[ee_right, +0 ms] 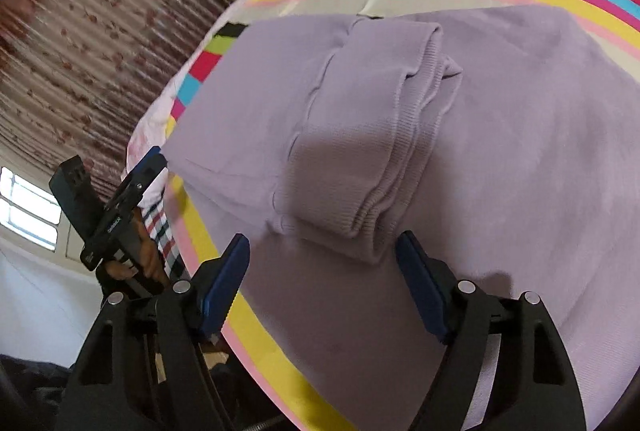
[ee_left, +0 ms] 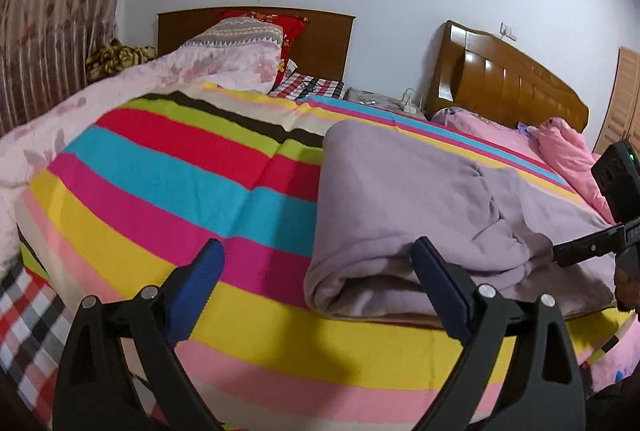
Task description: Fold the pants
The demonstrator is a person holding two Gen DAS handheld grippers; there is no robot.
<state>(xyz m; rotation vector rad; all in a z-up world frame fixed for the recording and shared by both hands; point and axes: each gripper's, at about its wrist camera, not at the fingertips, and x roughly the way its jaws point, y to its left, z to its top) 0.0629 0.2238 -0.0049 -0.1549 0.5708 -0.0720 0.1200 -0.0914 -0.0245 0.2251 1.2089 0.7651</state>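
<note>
Lilac knit pants (ee_right: 400, 135) lie folded over on a striped bedspread (ee_left: 168, 167), their ribbed cuffs (ee_right: 384, 167) stacked on top just ahead of the right gripper (ee_right: 322, 283). That gripper hangs above the cloth with its blue pads (ee_right: 222, 287) apart, holding nothing. The left gripper (ee_left: 316, 279) is also spread and empty, its right pad beside the near rolled edge of the pants (ee_left: 360, 287). The next fold likely needs both to pinch all layers at the near edge together, lifting evenly so the cuffs do not slide off.
</note>
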